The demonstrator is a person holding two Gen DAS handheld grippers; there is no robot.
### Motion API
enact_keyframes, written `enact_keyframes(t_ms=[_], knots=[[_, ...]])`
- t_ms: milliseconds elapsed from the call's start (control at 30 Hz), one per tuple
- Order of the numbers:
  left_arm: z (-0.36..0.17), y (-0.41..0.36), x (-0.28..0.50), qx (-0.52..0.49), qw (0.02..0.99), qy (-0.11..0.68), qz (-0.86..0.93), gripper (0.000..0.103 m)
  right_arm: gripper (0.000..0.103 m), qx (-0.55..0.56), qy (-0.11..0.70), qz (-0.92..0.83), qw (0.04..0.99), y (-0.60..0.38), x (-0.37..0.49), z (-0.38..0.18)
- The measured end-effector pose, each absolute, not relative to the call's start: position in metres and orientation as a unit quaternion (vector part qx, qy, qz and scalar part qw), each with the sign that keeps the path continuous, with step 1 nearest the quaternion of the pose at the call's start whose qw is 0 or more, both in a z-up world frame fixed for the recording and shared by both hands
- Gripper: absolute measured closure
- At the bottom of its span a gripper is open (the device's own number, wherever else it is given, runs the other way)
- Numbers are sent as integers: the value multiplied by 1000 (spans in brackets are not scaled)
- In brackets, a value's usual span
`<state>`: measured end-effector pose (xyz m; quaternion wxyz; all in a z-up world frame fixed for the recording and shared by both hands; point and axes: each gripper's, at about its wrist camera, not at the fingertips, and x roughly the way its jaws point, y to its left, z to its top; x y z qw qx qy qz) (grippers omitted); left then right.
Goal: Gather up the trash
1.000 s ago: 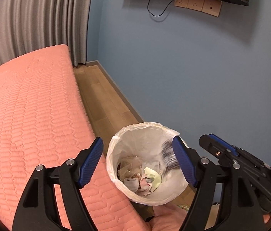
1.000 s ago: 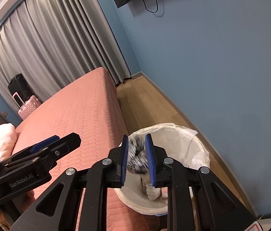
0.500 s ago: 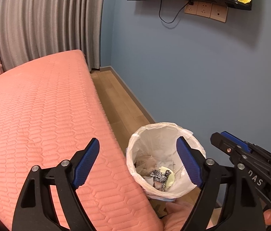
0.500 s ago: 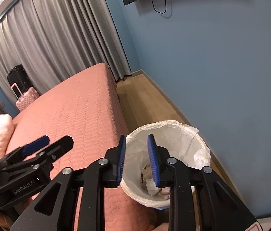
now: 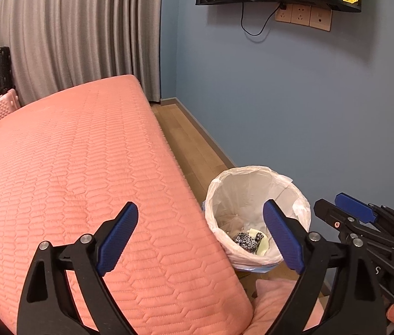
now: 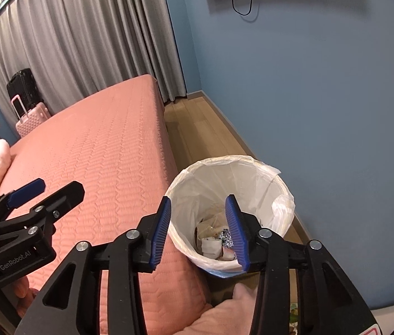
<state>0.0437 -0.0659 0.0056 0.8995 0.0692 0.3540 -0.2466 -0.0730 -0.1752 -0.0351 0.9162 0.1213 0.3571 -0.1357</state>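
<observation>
While both empty grippers' jaws are opening, only the left wrist view shows the patterned scrap (image 5: pixel 246 239) clearly in the bin (image 5: pixel 253 174).

Both grippers are black plastic frames with triangular cut-outs, silver screw heads at the joints and ribbed blue pads on the fingers (image 5: pixel 118 236). The left gripper (image 6: pixel 26 192) bears white "GenRobot.AI" lettering on its side; the right gripper (image 6: pixel 198 231) matches it.
</observation>
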Motion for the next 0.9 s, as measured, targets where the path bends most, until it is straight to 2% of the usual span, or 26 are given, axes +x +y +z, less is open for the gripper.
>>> enact_keyframes(t_ms=[233,467,500,533,567,667,833,900], knots=[[-1,-57,29,83,898,361,-239,15,52,105,369,-133,914,-168,-85,-42],[-6,-49,17,87,899,364,-229,12,49,96,377,-134,911,-165,-96,-49],[-7,-48,15,88,898,365,-227,11,45,93,378,-133,911,-163,-95,-49],[-8,-48,14,90,898,367,-226,11,36,90,379,-133,911,-161,-96,-50],[-10,-48,12,92,898,368,-224,11,33,88,379,-134,911,-160,-97,-50],[-12,-46,9,92,898,370,-219,10,33,83,380,-137,911,-160,-100,-51],[-13,-44,8,90,899,374,-210,10,25,85,381,-144,909,-164,-103,-50],[-14,-43,8,88,900,374,-207,9,25,79,380,-149,910,-162,-104,-51]])
